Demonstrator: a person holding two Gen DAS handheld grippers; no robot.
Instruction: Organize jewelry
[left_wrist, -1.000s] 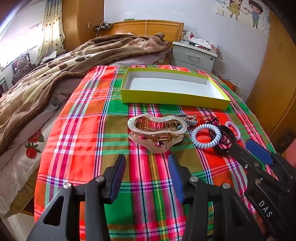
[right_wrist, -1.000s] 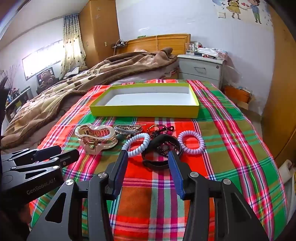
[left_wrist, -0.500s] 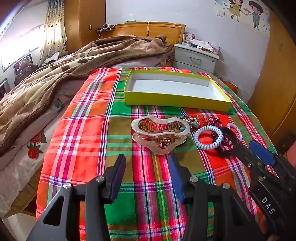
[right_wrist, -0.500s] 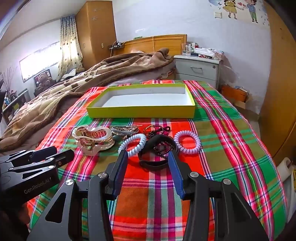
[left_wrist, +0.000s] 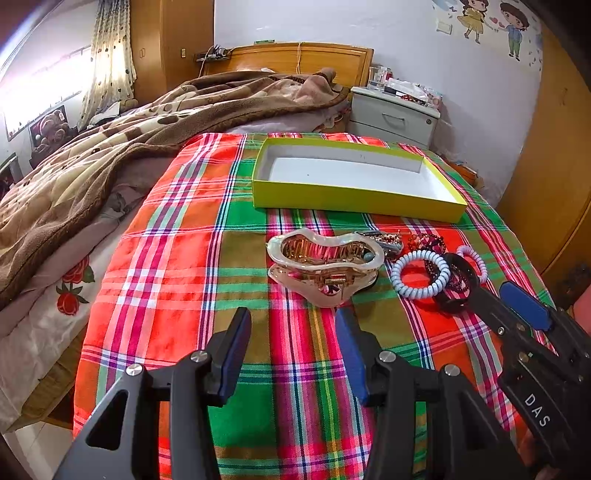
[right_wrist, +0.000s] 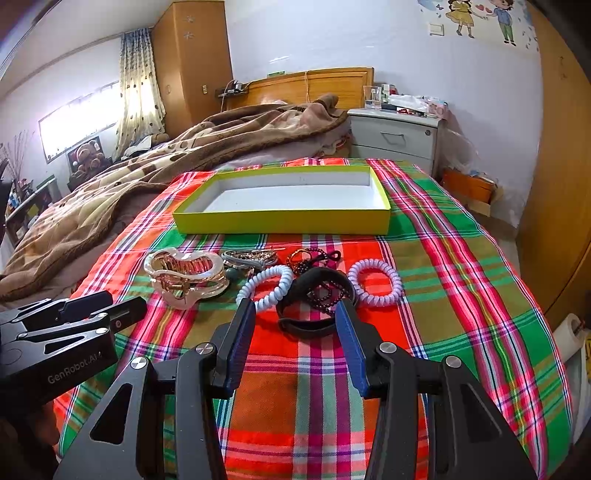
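Just ahead of the right gripper (right_wrist: 295, 314), jaws spread and empty: black band (right_wrist: 314, 291), white coil tie (right_wrist: 266, 284) at its left fingertip. Left gripper (left_wrist: 291, 325) also agape, hair claw (left_wrist: 325, 269) just beyond it. Yellow box (right_wrist: 280, 221) farther off.

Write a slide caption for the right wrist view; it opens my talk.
Open right gripper approaches a black bracelet on plaid cloth, yellow box beyond.

Wooden headboard (right_wrist: 317, 86), grey nightstand (right_wrist: 395, 134), bright curtained window (right_wrist: 79, 125), perhaps daylight.
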